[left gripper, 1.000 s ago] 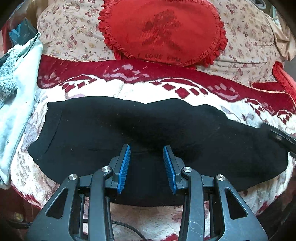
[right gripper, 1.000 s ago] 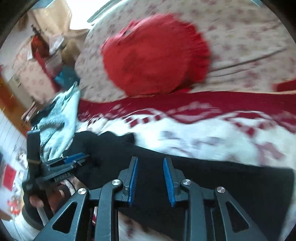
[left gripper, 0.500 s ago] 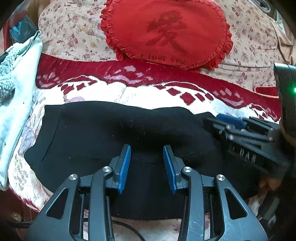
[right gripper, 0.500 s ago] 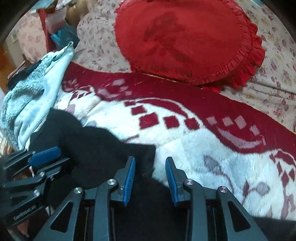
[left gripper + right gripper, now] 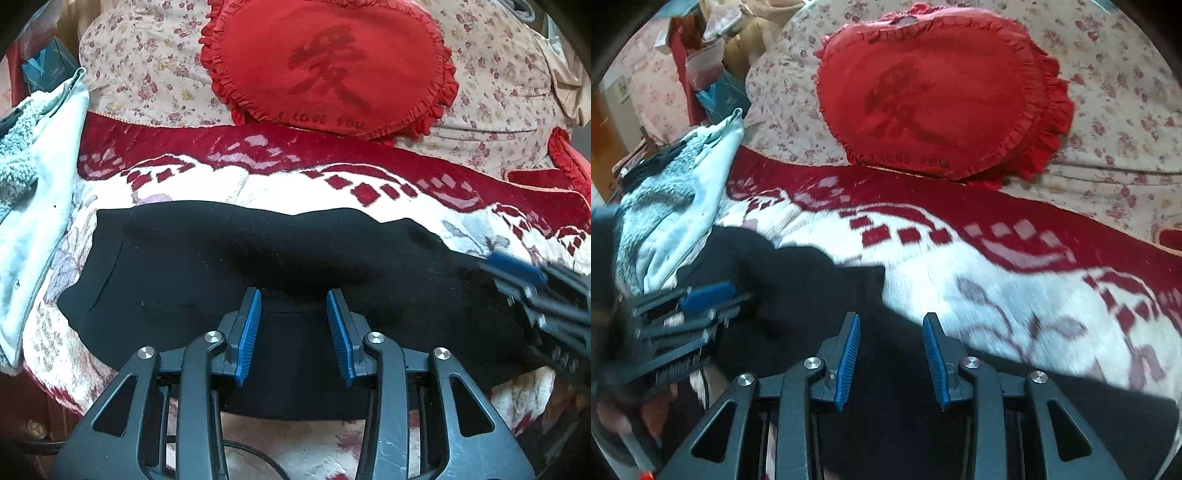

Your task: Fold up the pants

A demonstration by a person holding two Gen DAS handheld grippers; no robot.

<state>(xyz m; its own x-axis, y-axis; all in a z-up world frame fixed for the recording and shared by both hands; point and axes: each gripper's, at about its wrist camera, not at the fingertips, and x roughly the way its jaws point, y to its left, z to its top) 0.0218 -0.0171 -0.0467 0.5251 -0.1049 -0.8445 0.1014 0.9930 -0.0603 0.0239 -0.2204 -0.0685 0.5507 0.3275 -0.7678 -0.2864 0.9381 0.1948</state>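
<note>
I have the black pants (image 5: 229,269) lying flat across the middle of the frame on the red-and-white blanket (image 5: 295,184) of the bed. They look soft and limp to me, so I would pinch a hem or the waistband edge. My left gripper (image 5: 293,328) hovers over the cloth, fingers parted and holding nothing; the right gripper (image 5: 891,356) is likewise parted and empty. A pale fleece garment (image 5: 33,192) at left and the red heart cushion (image 5: 328,62) above crowd the margins.

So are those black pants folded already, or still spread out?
Partly folded, it seems: the black knit pants lie flat as one long band across the red-and-white blanket, an overlapping layer near the middle. How many folds, I cannot tell.
</note>
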